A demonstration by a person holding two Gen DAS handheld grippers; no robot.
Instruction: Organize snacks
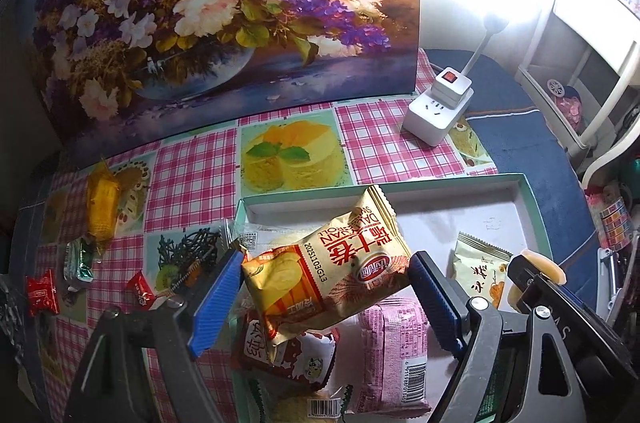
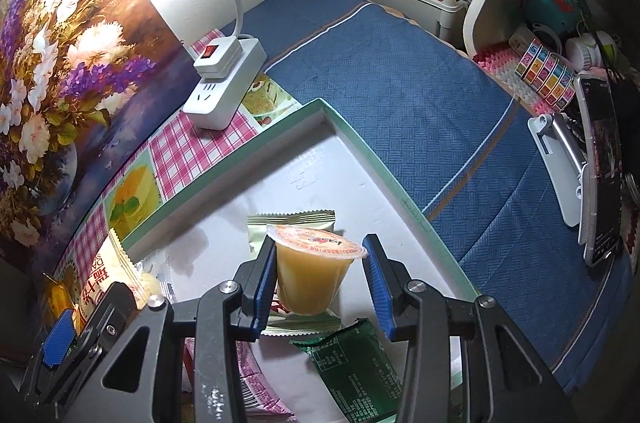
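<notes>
Both grippers positioned over the shallow box [image 1: 532, 207], each with a snack between its fingers.

Left gripper [image 1: 326, 297] is clamped on a cream egg-roll packet [image 1: 332, 263], held above packets in the box. Right gripper [image 2: 320, 287] is spread wide; the jelly cup [image 2: 314, 269] touches only one finger, above a pale sachet [image 2: 292, 219] and beside a green packet [image 2: 352, 363]. Loose candies [image 1: 40, 293] are seen on the checked tablecloth [image 1: 192, 175].

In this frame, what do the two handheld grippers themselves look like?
Both look alike. The left gripper and right gripper have black angular frames with triangular cutouts and silver round pivot bolts. Each finger ends in a ribbed blue pad. No cables, sleeves or hands show.
</notes>
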